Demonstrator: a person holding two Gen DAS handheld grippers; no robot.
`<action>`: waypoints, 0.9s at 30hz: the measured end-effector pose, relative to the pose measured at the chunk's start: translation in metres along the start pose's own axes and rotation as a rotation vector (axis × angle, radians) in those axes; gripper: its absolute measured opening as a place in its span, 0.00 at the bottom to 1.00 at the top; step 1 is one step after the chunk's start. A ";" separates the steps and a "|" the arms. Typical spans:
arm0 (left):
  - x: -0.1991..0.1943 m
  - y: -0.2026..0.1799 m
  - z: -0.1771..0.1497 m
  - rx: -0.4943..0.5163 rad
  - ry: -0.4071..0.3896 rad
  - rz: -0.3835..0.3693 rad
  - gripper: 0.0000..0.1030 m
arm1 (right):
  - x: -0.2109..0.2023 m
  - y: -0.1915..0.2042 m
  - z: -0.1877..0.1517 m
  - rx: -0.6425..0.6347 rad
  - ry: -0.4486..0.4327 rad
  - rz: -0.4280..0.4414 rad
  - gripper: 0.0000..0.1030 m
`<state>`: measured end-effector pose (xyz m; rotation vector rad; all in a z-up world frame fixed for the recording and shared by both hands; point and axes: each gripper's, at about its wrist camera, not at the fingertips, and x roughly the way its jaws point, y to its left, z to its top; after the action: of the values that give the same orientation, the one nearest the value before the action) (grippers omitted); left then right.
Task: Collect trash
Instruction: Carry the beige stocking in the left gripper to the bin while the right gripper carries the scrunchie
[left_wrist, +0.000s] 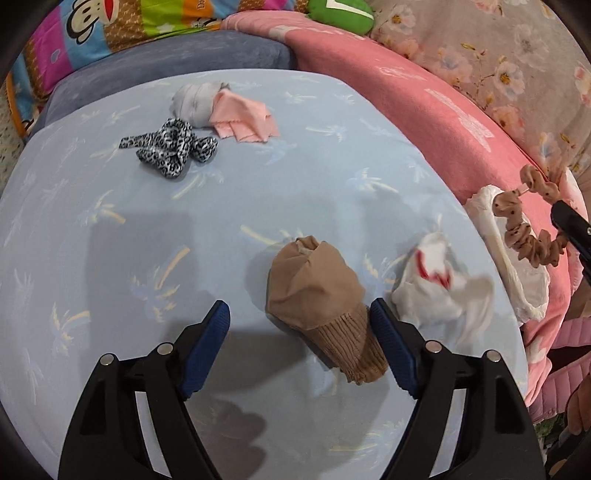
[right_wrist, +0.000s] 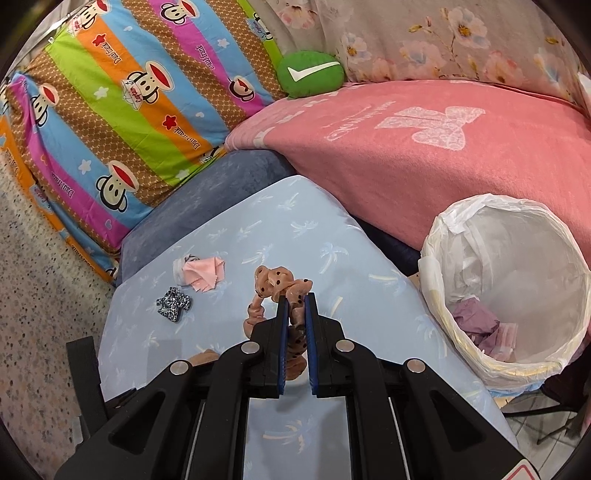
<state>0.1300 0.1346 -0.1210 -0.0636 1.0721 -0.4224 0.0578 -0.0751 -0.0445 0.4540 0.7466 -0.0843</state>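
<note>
Right gripper (right_wrist: 295, 306) is pinching the brown dotted scrunchie (right_wrist: 275, 282), lifted off the light-blue board (right_wrist: 332, 251); the white-lined bin (right_wrist: 506, 280) sits to its right, just beside the board edge, so the drop is a short swing rightward. Bin already holds some purple and pink scraps. Left gripper (left_wrist: 299, 321) has its jaws spread over the tan rolled sock (left_wrist: 321, 306), touching nothing; the sock lies closer to the right-hand jaw, long axis running away from the gripper, cuff end nearest. Left on board: one tan sock, one white crumpled bag (left_wrist: 439, 284) on the sock's bin side, one leopard-print scrap (left_wrist: 171, 147), one pink cloth (left_wrist: 242, 120) and one grey bundle (left_wrist: 194, 101) at the far end.
</note>
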 end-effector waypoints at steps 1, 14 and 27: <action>0.002 0.000 0.000 -0.001 0.007 0.005 0.72 | 0.000 0.000 -0.001 0.001 0.000 0.000 0.10; -0.026 -0.031 0.018 0.078 -0.054 -0.051 0.18 | -0.013 -0.001 0.007 -0.010 -0.030 0.008 0.10; -0.075 -0.147 0.074 0.262 -0.227 -0.189 0.18 | -0.069 -0.030 0.055 -0.007 -0.174 -0.026 0.10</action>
<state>0.1190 0.0155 0.0149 0.0198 0.7834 -0.7058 0.0346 -0.1313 0.0263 0.4244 0.5814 -0.1442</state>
